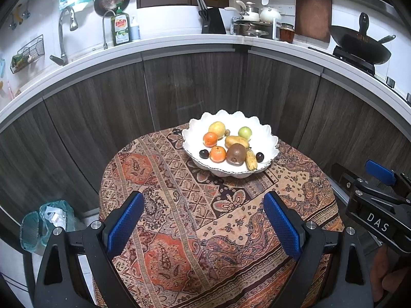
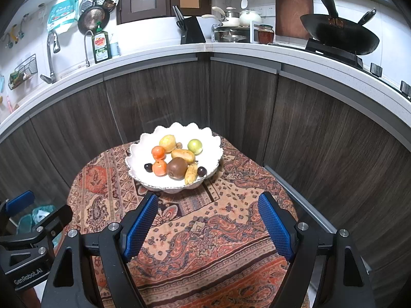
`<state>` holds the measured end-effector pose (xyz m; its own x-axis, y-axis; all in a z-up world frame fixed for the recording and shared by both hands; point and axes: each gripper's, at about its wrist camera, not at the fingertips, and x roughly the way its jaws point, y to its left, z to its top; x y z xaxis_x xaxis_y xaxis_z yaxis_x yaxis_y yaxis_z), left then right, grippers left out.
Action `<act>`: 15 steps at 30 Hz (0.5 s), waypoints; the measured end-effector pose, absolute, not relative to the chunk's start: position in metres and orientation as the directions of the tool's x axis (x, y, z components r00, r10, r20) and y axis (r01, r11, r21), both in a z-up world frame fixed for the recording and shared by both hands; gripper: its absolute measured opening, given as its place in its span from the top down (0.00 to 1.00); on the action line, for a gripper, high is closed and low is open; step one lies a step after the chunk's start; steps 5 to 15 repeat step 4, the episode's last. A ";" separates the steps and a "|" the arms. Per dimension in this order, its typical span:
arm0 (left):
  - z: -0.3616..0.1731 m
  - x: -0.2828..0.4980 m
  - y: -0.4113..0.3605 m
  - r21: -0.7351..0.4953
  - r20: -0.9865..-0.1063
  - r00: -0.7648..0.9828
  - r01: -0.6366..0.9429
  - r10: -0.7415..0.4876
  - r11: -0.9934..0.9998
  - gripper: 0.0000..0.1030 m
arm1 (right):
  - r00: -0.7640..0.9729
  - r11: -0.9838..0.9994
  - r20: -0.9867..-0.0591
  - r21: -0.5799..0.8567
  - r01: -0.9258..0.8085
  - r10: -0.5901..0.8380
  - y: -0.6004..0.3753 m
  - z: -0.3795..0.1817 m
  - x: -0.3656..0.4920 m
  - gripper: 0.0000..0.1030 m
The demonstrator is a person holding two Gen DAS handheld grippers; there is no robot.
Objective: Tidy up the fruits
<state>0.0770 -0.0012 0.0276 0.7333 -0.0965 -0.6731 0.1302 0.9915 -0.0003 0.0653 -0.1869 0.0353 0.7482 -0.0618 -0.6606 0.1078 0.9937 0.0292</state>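
Fruits fill a white scalloped bowl (image 1: 269,133) that stands at the far side of a small worktop (image 1: 179,231) draped in a patterned cloth. In the left wrist view, inside the bowl lie two oranges (image 1: 217,154), a brown kiwi (image 1: 236,154) at the front of the bowl, a small banana (image 1: 251,159) just right of the kiwi, a pear (image 1: 236,141) behind the kiwi, a green apple (image 1: 244,133), and dark grapes (image 1: 204,153) near either edge. The left tongs (image 1: 204,228) hang released and empty, well short of the bowl.

In the right wrist view, the right tongs (image 2: 206,225) are likewise spread and empty, near the bowl's front rim. The fruits look light and smooth; banana and grapes likely bruise, so gentle pressure across the middle seems wise.
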 end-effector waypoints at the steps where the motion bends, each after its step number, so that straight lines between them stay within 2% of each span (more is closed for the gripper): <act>1: 0.027 0.077 -0.002 0.002 -0.671 0.735 0.132 -0.096 0.991 0.08 | 0.748 0.994 -0.661 0.030 0.109 -0.062 -0.187 0.035 0.065 0.22; 15: 0.025 0.079 -0.003 0.002 -0.675 0.731 0.136 -0.099 0.991 0.07 | 0.747 0.993 -0.662 0.028 0.111 -0.065 -0.188 0.034 0.065 0.22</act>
